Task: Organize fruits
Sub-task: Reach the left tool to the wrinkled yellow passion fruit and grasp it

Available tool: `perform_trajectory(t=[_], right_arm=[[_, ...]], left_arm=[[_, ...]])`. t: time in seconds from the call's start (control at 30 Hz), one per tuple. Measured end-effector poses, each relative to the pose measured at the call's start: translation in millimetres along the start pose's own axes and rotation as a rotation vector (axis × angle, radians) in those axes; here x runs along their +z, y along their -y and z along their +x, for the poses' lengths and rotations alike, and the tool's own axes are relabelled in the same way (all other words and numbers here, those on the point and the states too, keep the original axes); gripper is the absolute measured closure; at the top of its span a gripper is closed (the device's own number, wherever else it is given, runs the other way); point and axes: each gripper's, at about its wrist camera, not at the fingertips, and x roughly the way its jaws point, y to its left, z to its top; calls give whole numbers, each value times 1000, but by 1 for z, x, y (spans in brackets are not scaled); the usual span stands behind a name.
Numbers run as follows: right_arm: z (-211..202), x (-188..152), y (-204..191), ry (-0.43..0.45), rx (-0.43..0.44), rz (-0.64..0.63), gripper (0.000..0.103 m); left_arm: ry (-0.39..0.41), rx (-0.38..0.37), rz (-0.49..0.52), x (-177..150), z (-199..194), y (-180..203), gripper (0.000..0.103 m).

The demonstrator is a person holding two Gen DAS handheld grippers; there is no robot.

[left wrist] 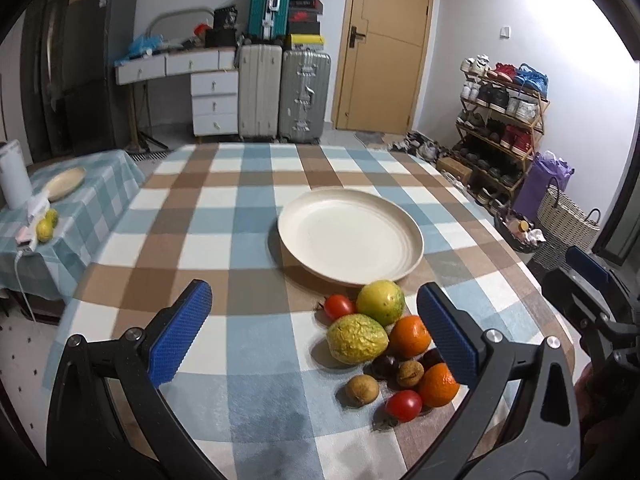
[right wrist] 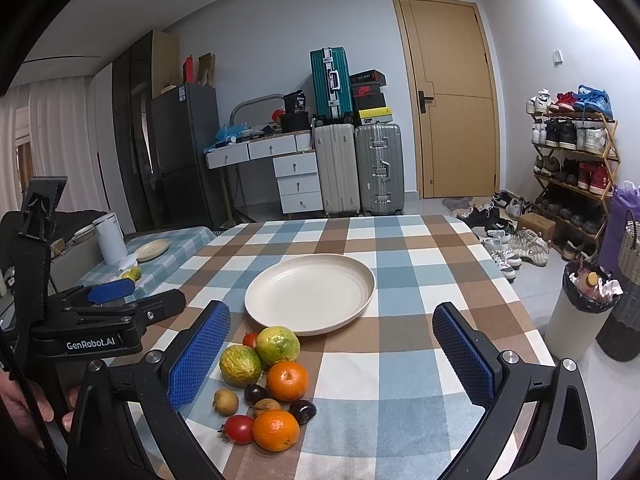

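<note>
A cluster of fruit lies on the checked tablecloth just in front of an empty cream plate [left wrist: 352,236] [right wrist: 310,292]. It holds two yellow-green fruits [left wrist: 380,302] [right wrist: 278,345], two oranges [left wrist: 410,336] [right wrist: 287,380], two tomatoes [left wrist: 404,405] [right wrist: 239,429], brown longans [left wrist: 362,390] [right wrist: 226,402] and dark plums [right wrist: 303,411]. My left gripper [left wrist: 316,334] is open and empty, its right finger beside the pile. My right gripper [right wrist: 330,358] is open and empty above the fruit; it also shows in the left wrist view at the right edge [left wrist: 592,280].
A side table [left wrist: 80,216] at the left carries a white kettle [left wrist: 14,176], a small plate and yellow fruit. Suitcases, drawers and a door stand behind. A shoe rack [right wrist: 576,168], bin [right wrist: 580,308] and baskets stand right of the table.
</note>
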Motion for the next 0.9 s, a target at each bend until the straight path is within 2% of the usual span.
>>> perform_trajectory(t=[0.7,0.9], right_arm=[[53,-19,22,-85,26,52,0],[69,-24,29,-111,26,63,0]], left_arm=[[-254,-207,-68,-26,99,-15,1],[-296,-282,-106,-29,118,-17,15]])
